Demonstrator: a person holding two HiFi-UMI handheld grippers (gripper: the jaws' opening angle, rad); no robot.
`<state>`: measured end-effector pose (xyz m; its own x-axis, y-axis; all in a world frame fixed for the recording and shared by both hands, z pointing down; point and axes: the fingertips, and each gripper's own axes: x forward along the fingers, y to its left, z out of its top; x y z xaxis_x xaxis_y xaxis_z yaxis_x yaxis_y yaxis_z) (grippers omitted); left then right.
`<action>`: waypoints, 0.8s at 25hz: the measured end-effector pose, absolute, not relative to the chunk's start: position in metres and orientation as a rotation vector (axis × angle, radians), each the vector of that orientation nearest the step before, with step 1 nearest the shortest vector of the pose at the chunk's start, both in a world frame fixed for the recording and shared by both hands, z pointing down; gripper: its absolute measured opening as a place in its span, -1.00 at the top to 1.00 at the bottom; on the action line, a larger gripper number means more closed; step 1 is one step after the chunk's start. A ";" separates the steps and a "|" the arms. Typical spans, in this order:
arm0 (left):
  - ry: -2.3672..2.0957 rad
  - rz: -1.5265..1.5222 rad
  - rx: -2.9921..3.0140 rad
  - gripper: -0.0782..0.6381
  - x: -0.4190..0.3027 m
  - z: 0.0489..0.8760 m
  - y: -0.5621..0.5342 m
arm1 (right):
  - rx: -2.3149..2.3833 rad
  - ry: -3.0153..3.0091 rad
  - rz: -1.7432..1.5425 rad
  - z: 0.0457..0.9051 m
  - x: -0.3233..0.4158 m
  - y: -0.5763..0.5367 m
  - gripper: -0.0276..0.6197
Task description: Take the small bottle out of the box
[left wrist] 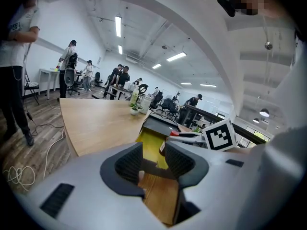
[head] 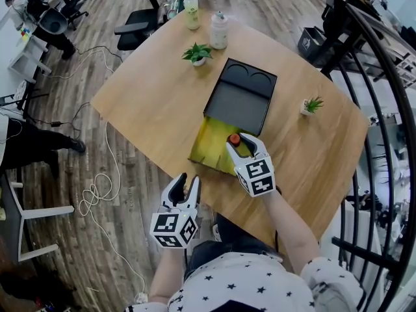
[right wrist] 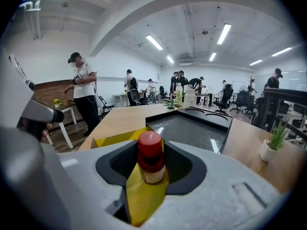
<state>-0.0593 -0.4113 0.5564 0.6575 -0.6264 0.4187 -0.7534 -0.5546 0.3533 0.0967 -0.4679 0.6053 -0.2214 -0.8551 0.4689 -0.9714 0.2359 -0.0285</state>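
A wooden table [head: 149, 103] stands in an open office, and a person leans over its near edge with a gripper in each hand.

The box [head: 209, 142] lies close to the near edge, about halfway along it. Its yellow inside faces up, and its black lid [head: 240, 96] lies open flat behind it, toward the middle of the table.

The small bottle [right wrist: 151, 157] has a red cap and a pale label. It stands upright in the yellow part of the box, at the end nearest the person.

The right gripper [head: 244, 147] reaches over the near edge into the box. Its jaws are clasped around the small bottle, with a dark pad close against each side of it.

The left gripper [head: 187, 182] hangs just off the near edge, to the left of the box. Its jaws are released, with only bare tabletop showing between them.

A leafy potted plant [head: 197, 53] sits beyond the lid. A white bottle [head: 219, 30] and a yellowish bottle [head: 191, 10] stand near the far corner. A smaller potted plant [head: 312, 105] sits by the right edge.

Other people [left wrist: 72, 68] stand at desks farther back in the room.
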 end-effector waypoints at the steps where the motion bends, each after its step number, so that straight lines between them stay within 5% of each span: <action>1: -1.074 0.333 2.365 0.40 -0.060 0.556 -0.410 | 1.687 -2.156 0.453 0.604 0.097 -0.467 0.40; 20: -1.121 0.262 2.410 0.40 -0.077 0.520 -0.363 | 1.711 -2.229 0.380 0.540 0.070 -0.411 0.47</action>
